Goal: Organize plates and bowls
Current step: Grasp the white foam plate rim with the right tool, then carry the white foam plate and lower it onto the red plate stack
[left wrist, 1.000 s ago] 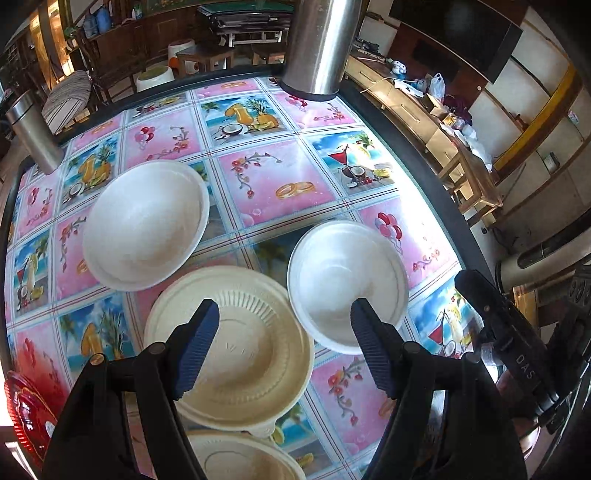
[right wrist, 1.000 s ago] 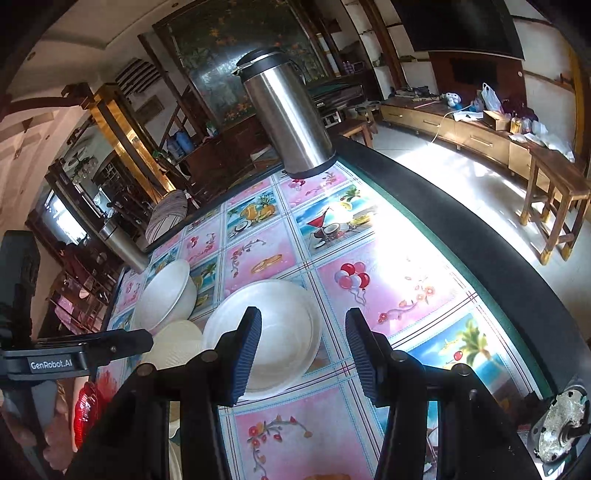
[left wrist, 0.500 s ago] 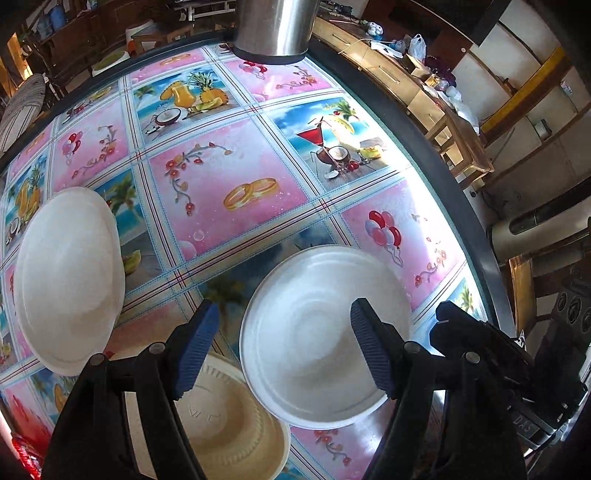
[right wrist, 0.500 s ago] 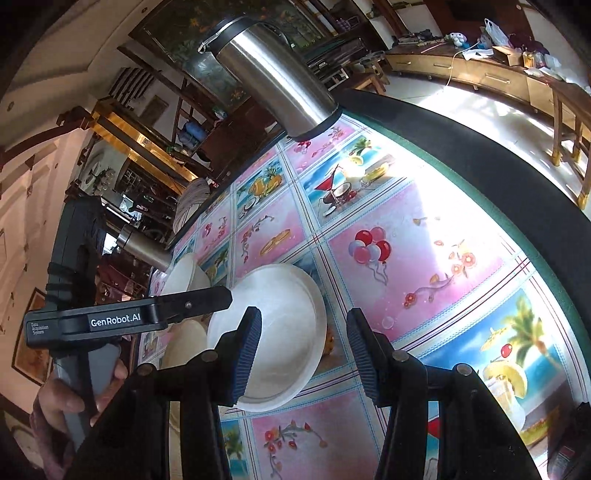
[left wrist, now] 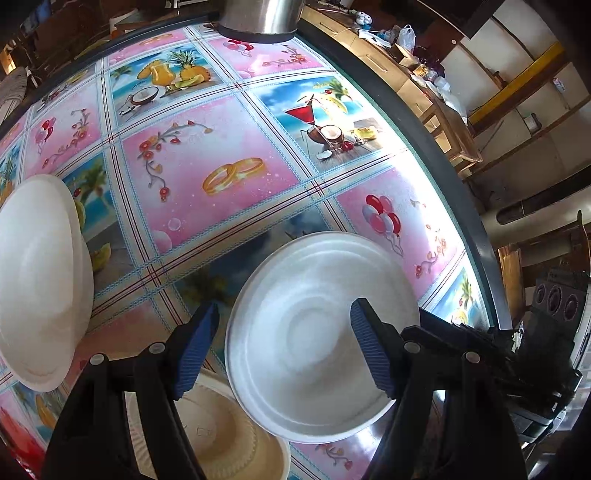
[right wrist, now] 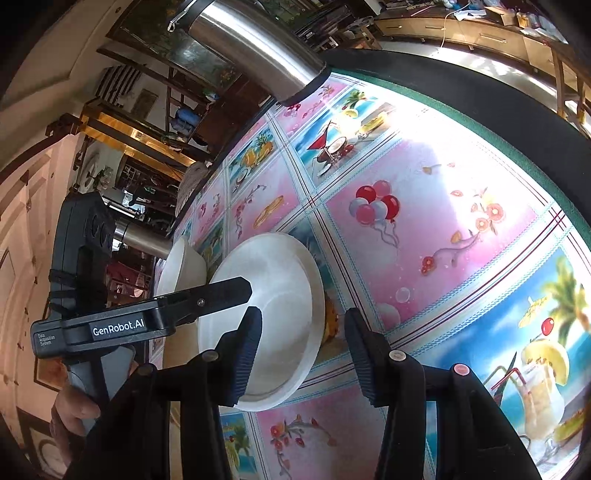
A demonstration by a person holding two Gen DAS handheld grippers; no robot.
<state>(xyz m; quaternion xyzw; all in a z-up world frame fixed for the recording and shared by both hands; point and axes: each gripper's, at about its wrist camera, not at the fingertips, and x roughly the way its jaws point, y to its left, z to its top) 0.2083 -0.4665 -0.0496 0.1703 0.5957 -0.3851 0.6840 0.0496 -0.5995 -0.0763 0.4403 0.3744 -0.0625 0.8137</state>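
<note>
Both grippers descended toward shallow white foam bowl [left wrist: 317, 354] on picture-tiled tabletop [left wrist: 229, 140]; left gripper [left wrist: 284, 347] released, right gripper [right wrist: 301, 356] narrowing, ungripped, straddling its rim; light bowl may skid.

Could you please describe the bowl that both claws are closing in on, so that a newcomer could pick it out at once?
Start at the steel flask on the picture-tiled table and come toward the cameras, past the gold-rings tile. The white bowl sits there, near the table's dark edge. Unlike the other white bowl further left and the cream ribbed plate, it lies between the left claw's blue pads.
</note>
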